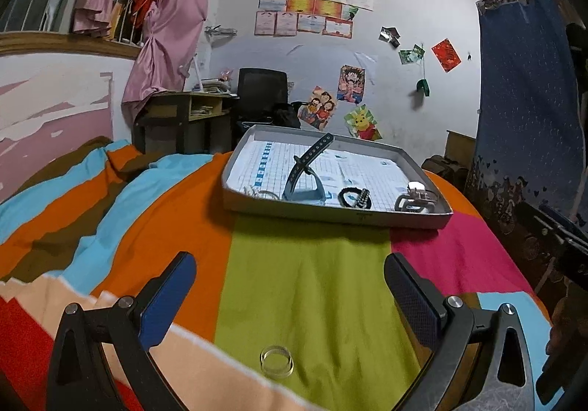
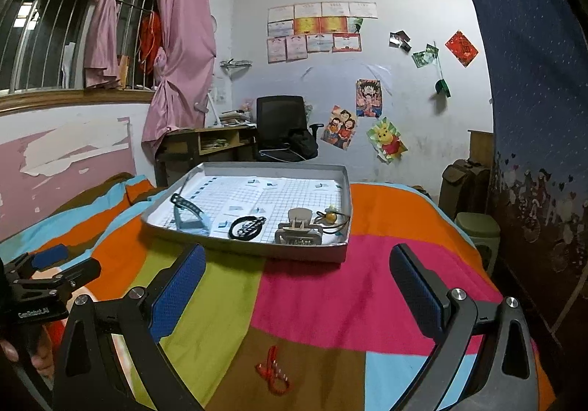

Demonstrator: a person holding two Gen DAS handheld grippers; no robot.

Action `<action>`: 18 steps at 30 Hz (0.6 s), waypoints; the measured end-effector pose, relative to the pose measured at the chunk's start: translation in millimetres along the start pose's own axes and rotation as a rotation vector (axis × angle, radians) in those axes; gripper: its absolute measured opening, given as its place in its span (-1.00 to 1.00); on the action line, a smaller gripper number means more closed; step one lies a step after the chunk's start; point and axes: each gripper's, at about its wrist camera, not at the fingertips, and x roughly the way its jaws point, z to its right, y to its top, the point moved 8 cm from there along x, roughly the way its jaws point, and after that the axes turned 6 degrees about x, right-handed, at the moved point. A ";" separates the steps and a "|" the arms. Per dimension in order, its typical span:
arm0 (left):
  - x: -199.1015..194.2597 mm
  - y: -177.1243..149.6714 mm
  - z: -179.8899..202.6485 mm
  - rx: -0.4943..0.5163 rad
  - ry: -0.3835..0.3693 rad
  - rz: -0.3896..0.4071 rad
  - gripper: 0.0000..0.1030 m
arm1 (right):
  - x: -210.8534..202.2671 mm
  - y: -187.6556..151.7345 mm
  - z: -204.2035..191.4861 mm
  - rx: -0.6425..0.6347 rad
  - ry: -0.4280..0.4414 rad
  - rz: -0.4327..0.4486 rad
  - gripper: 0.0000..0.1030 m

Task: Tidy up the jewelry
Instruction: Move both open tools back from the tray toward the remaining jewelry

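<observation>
Clear ring (image 1: 276, 356) on bedspread (image 1: 308, 286), between spread left hand-held gripper (image 1: 290, 286) fingers. Red bracelet (image 2: 275, 370) beneath spread right hand-held gripper (image 2: 297, 286). Tray (image 2: 257, 245) beyond, holding jewelry.

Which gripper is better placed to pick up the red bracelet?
Right. The red bracelet lies on the bedspread directly between the open right gripper fingers; the left gripper frames a clear ring.

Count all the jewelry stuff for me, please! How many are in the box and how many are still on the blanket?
In the tray: 4
- watch strap
- black hair tie
- claw clip
- yellow-bead tie
A pale thing by the strap in the left view is too small to tell.

On the blanket: 2
- clear ring
- red bead bracelet

Total: 6
</observation>
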 end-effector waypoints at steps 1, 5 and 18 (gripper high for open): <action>3.4 1.2 -0.6 0.002 0.000 0.003 1.00 | 8.1 -1.2 0.5 0.002 0.000 -0.005 0.91; 17.3 -1.1 -3.2 0.002 0.007 -0.007 1.00 | 29.9 -7.7 0.4 -0.004 0.000 -0.026 0.91; 59.7 -58.5 -21.5 -0.044 -0.064 -0.265 1.00 | 100.5 -88.2 -8.1 -0.012 0.072 -0.337 0.91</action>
